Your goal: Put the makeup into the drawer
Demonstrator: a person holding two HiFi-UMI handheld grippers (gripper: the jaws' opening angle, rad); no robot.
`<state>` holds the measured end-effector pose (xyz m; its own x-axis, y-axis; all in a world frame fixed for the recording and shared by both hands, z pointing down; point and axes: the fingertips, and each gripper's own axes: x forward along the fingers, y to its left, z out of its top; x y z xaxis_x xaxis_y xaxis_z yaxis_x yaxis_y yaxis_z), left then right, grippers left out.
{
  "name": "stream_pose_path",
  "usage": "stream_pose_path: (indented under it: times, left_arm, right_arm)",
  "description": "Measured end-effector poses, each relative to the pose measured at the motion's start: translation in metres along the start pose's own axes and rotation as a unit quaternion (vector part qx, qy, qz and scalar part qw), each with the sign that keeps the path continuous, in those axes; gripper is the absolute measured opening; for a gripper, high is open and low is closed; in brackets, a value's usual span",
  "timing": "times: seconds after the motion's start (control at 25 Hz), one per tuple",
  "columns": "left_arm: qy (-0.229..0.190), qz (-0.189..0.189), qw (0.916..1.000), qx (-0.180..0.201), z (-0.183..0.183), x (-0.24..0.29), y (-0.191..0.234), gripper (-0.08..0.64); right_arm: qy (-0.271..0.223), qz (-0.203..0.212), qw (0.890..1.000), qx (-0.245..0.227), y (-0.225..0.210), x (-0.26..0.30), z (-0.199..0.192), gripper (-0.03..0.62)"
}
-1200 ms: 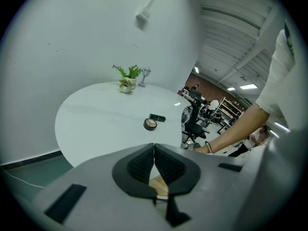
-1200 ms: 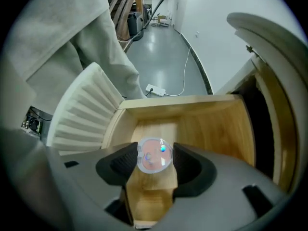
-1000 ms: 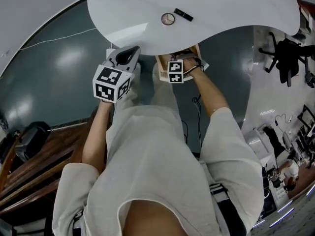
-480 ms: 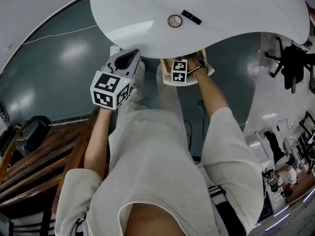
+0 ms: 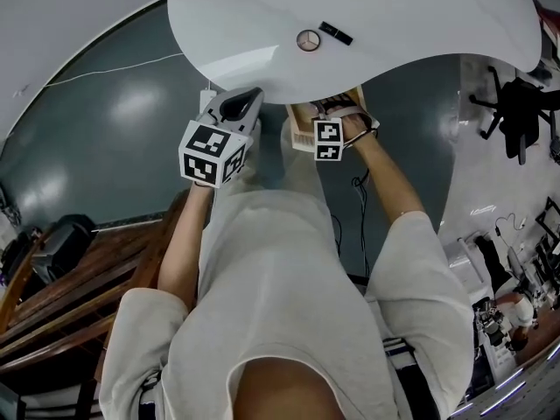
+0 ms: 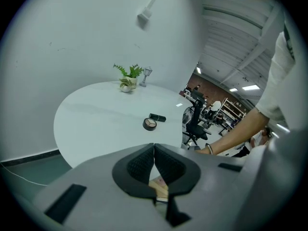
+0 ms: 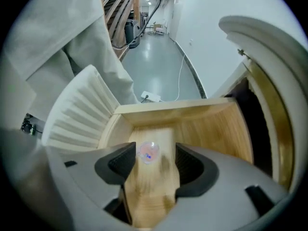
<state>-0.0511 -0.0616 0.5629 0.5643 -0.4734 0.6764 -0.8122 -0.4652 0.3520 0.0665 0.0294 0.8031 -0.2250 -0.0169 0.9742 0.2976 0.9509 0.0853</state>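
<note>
Head view: the right tongs (image 5: 338,114) hang over the open drawer (image 5: 300,136), with the left tongs (image 5: 238,105) beside it.
Left gripper view: the left tongs are pressed together and a compact (image 6: 149,123) lies on the surface (image 6: 101,117).
Right gripper view: the right tongs stand spread, having just been opening, and a clear makeup pot (image 7: 147,151) lies loose in the drawer between them.

Grippers x2: left gripper (image 6: 154,150), right gripper (image 7: 155,159). 1 white rnd table (image 6: 96,119). On it: 1 rnd compact (image 6: 149,123), 1 black makeup tube (image 6: 157,117), 1 potted plant (image 6: 128,77), 1 sm. goblet-type ornament (image 6: 146,76). 1 wooden drawer (image 7: 211,124) w/ 1 clear makeup pot (image 7: 147,151).
</note>
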Motion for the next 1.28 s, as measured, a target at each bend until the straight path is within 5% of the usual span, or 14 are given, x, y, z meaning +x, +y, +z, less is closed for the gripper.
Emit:
stream_pose_path:
  times: [0.16, 0.6, 0.72, 0.88, 0.96, 1.12, 1.28]
  left_arm:
    - [-0.007, -0.006, 0.9999, 0.01, 0.007, -0.003, -0.006, 0.011]
    - [-0.032, -0.006, 0.999, 0.029, 0.03, -0.024, -0.009, 0.011]
    - [-0.04, -0.004, 0.9987, 0.029, 0.036, -0.028, -0.007, 0.011]
    - [-0.049, -0.002, 0.9983, 0.032, 0.045, -0.031, -0.008, 0.011]
    - [-0.053, 0.002, 0.9981, 0.031, 0.048, -0.036, -0.006, 0.011]
    - [-0.058, 0.012, 0.9978, 0.028, 0.049, -0.044, 0.001, 0.011]
    - [-0.064, 0.024, 0.9974, 0.023, 0.052, -0.05, 0.008, 0.011]
  right_arm:
    - [-0.009, -0.027, 1.0, 0.007, 0.0, -0.031, 0.006, 0.252]
    - [-0.082, -0.111, 0.981, 0.134, -0.014, -0.135, 0.044, 0.252]
    - [-0.139, -0.126, 0.951, 0.245, -0.038, -0.163, 0.054, 0.249]
    - [-0.219, -0.148, 0.871, 0.414, -0.085, -0.193, 0.043, 0.247]
    - [-0.234, -0.166, 0.842, 0.457, -0.109, -0.201, 0.031, 0.247]
    - [-0.234, -0.193, 0.816, 0.491, -0.145, -0.199, 0.013, 0.247]
    - [-0.223, -0.195, 0.812, 0.503, -0.174, -0.183, 0.01, 0.258]
